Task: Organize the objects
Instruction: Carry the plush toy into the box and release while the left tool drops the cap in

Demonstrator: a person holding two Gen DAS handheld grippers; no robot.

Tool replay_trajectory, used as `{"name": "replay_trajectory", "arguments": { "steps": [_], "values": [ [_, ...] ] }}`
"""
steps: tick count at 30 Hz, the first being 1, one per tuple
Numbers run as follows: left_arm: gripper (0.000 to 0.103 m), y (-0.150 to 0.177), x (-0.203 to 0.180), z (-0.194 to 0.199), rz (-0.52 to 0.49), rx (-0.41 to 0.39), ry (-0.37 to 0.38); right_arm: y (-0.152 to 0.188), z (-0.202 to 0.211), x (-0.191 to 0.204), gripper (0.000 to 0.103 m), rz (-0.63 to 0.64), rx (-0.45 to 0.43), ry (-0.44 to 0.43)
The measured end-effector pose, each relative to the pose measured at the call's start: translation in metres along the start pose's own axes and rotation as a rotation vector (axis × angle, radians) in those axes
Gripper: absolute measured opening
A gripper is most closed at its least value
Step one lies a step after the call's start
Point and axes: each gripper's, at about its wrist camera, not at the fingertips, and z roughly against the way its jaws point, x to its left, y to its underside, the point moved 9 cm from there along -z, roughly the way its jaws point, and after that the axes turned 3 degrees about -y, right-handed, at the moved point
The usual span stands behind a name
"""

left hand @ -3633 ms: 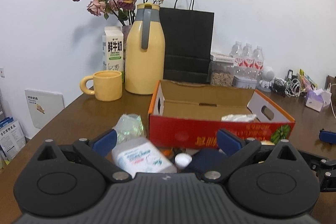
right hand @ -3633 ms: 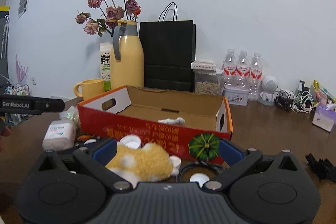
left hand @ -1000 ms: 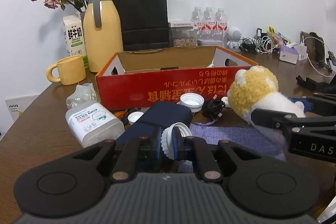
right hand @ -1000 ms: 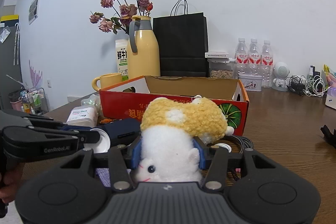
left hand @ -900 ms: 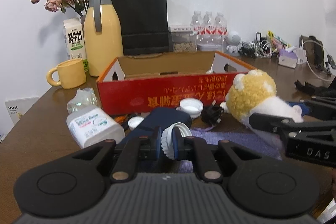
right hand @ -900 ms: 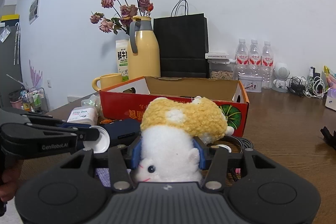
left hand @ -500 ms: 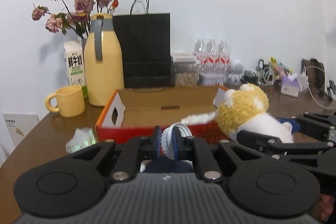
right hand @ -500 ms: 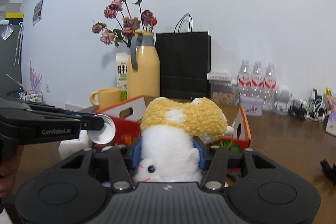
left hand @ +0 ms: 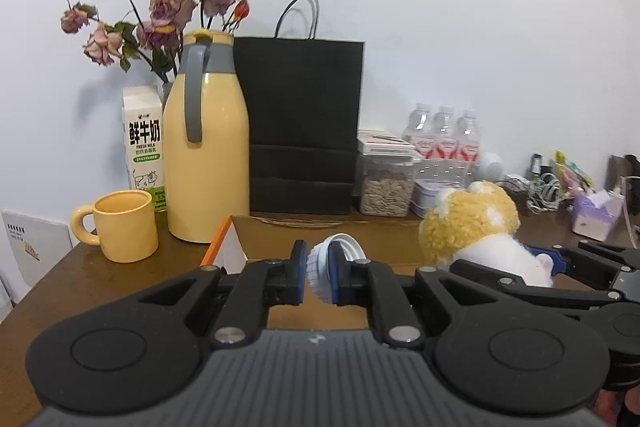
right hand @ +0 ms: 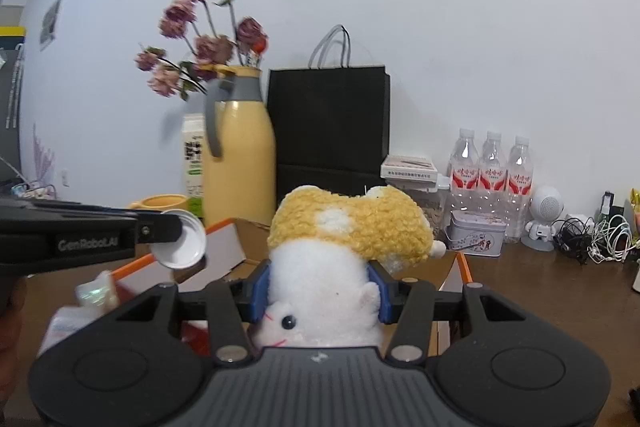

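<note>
Left wrist view: the left gripper is closed almost fully, its blue pads pinching a round white plastic screw cap edge-on — the rim stands nearly upright between them. The cap hangs above the near part of the open cardboard box with red outer walls and an orange rim, whose brown floor shows just beyond it. Behind the box stand a yellow ceramic mug, a tall yellow flask with a grey handle and a black paper bag. To the right, the yellow-and-white plush toy sits in the other gripper, also over the box.

To do this step well, the cap probably wants carrying a little further past the near wall and lower before release; let go edge-on from height, it would likely roll or bounce.

Right wrist view: the right gripper stands about half open, its pads pressed into the toy's soft white body — the yellow back bulges above them. The toy hovers over the box interior, near the right-hand end. The left gripper reaches in from the left with the cap just over the box's left flap. The two loads are apart, so each can likely go down on its own side; the toy would best be lowered until it rests on the floor, then freed gently so the fleece does not snag.
</note>
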Motion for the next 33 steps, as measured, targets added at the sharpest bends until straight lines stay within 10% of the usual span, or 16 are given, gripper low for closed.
{"name": "replay_trajectory", "arguments": {
  "steps": [16,18,22,33],
  "values": [
    [0.013,0.017,0.018,-0.052,0.026,0.074,-0.054,0.028,-0.044,-0.026,0.049,-0.071,0.098,0.007],
    [0.02,0.017,0.019,-0.048,0.027,0.061,-0.075,0.028,-0.041,-0.025,0.053,-0.066,0.086,0.024],
    [0.102,0.013,0.02,-0.04,0.028,0.013,-0.11,0.024,-0.034,-0.024,0.1,-0.05,0.048,0.041],
    [0.103,0.009,0.022,-0.032,0.042,-0.02,-0.12,0.017,-0.024,-0.021,0.103,-0.033,0.012,0.039]
  ]
}}
